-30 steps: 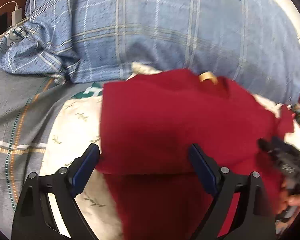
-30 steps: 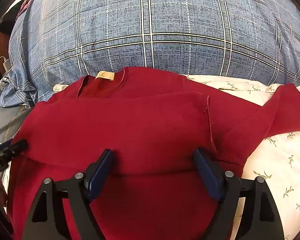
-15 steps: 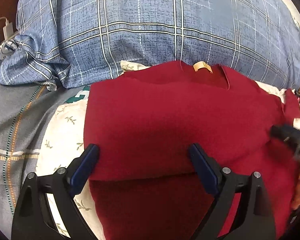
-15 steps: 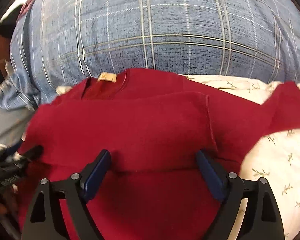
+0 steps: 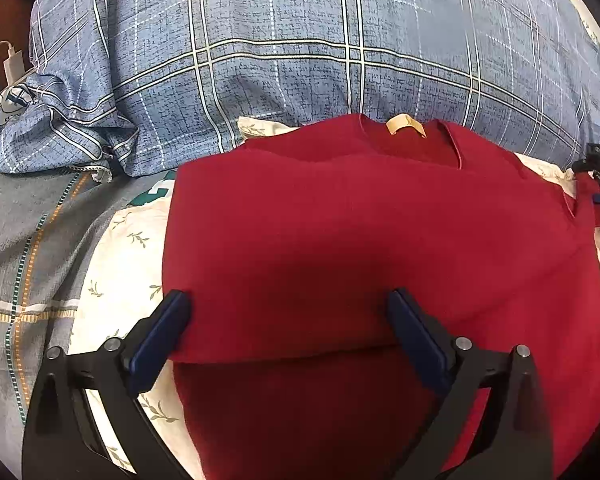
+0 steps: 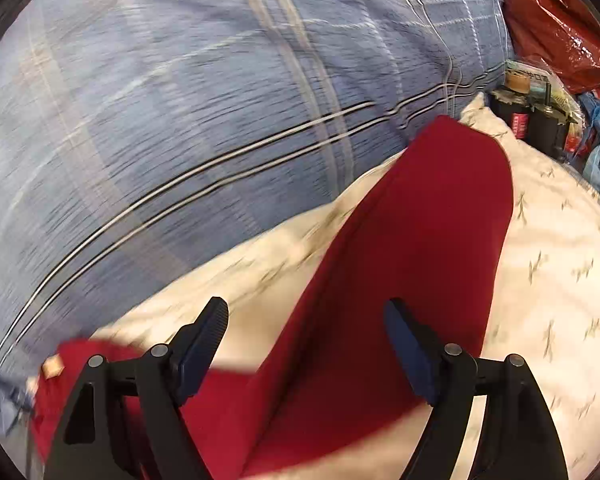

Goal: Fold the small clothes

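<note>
**Red shirt part-folded on the bed, both grippers open**

We see a dark red shirt (image 5: 360, 248) lying on a cream sheet with a small leaf print (image 5: 124, 264), which is spread over a bed. Behind it rises a large blue plaid pillow (image 5: 300, 40). The shirt's neckline faces the pillow, and a tan label (image 5: 405, 125) shows inside the collar. The lower part of the shirt is doubled up over the body, leaving a straight folded edge across the cloth near our left gripper (image 5: 288, 320).

Our left gripper hovers over that folded edge with its jaws spread wide and nothing between them; the blue pads (image 5: 160, 336) frame the fold on either side. We cannot tell whether the fingertips touch the fabric.

Our right gripper (image 6: 306, 340) is also wide open and holds nothing. Its view is blurred. It points along the shirt's right sleeve (image 6: 432, 232), which stretches out flat across the cream sheet toward the pillow. The sleeve lies between the gripper's fingers and under the right one.

Beyond the sleeve's end, at the edge of the bed, we see a shiny red bag (image 6: 556, 24) and some dark bottles (image 6: 520, 116). In the left view, a white charger and cable (image 5: 10, 62) sit at the far left, beside the pillow.
</note>
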A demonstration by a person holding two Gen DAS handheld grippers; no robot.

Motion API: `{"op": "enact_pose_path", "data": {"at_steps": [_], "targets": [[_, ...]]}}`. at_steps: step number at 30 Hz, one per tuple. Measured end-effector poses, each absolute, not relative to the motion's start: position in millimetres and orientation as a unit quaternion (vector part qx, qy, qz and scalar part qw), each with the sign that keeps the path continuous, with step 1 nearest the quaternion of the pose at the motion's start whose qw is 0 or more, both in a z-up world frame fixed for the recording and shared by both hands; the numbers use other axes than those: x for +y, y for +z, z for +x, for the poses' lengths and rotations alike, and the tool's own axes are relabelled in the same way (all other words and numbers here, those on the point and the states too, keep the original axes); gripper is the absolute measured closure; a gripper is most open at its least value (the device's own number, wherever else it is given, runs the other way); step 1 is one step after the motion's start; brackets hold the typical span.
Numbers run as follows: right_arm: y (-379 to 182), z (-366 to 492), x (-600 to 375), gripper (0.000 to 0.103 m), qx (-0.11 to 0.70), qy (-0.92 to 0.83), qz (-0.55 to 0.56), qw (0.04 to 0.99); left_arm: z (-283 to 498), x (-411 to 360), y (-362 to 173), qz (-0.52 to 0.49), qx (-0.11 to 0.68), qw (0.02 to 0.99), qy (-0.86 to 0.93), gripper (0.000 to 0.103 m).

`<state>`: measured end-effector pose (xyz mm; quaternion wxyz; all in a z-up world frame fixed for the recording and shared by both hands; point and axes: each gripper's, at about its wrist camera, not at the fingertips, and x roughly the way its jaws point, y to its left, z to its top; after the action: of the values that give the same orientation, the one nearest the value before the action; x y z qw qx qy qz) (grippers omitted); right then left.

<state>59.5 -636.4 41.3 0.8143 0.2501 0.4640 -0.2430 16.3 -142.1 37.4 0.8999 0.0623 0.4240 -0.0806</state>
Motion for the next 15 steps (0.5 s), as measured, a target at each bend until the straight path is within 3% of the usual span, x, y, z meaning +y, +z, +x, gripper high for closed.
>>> {"op": "enact_pose_path", "data": {"at_steps": [2, 4, 7, 15], "targets": [[34.6, 69.1, -647.8, 0.042, 0.466, -0.280, 0.230, 0.808, 16.6, -143.0, 37.4, 0.064, 0.426, 0.899, -0.082, 0.000], [27.5, 73.9, -653.2, 0.085, 0.481, -0.291, 0.211, 0.800, 17.2, -143.0, 37.5, 0.064, 0.427, 0.898, -0.084, 0.000], [24.8, 63.4, -661.1, 0.095, 0.479, -0.271, 0.228, 0.803, 18.1, -141.7, 38.0, 0.062, 0.427, 0.898, -0.086, 0.000], [103.6, 9.6, -650.8, 0.097, 0.407, -0.167, 0.257, 0.860, 15.1, -124.9, 54.7, 0.013, 0.416, 0.905, -0.086, 0.000]]}}
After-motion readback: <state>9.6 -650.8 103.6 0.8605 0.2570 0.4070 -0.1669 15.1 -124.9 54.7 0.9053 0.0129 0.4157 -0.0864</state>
